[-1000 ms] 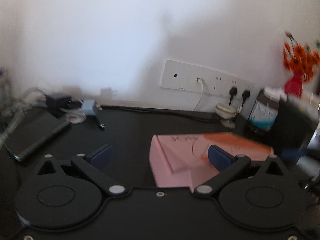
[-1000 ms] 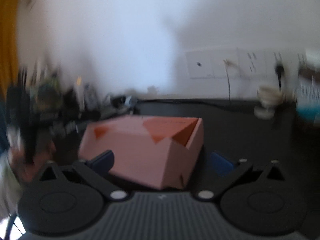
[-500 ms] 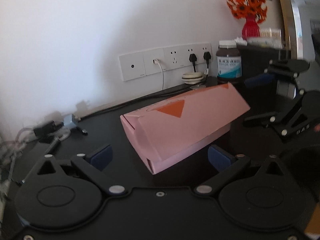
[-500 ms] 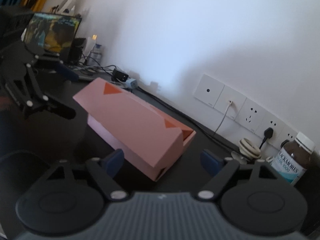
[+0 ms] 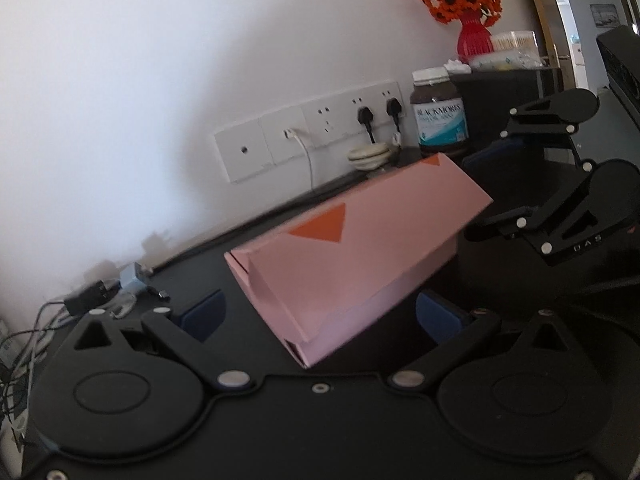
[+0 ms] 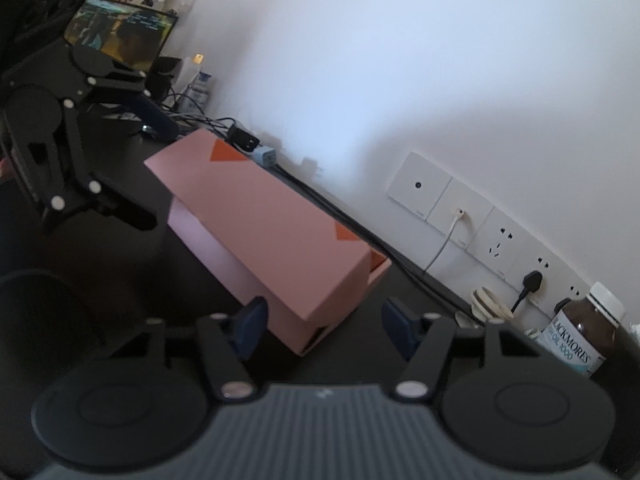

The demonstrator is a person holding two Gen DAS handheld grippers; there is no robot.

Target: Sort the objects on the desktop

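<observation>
A long pink cardboard box (image 5: 360, 248) with orange triangles lies on the black desk (image 5: 208, 256), its lid raised a little. My left gripper (image 5: 320, 316) is open, and the box's near end sits between its blue pads (image 5: 200, 314) with gaps on both sides. At the opposite end, my right gripper (image 6: 324, 326) has its jaws closing around the box (image 6: 264, 236). Its left pad is close to the box's side and its right pad (image 6: 400, 328) stands apart. Each view shows the other gripper at the box's far end: the right one (image 5: 560, 184), the left one (image 6: 80, 140).
A brown supplement bottle (image 5: 438, 114) stands by the wall sockets (image 5: 312, 140), beside a coiled white cable (image 5: 370, 156). A red vase of orange flowers (image 5: 474, 36) sits on a black cabinet. A charger and cables (image 5: 104, 292) lie at the left; a lit monitor (image 6: 120, 36) stands beyond.
Both grippers have rolled and settled at opposite ends of the pink box. The right gripper's jaws have narrowed around its end. The left jaws stay wide.
</observation>
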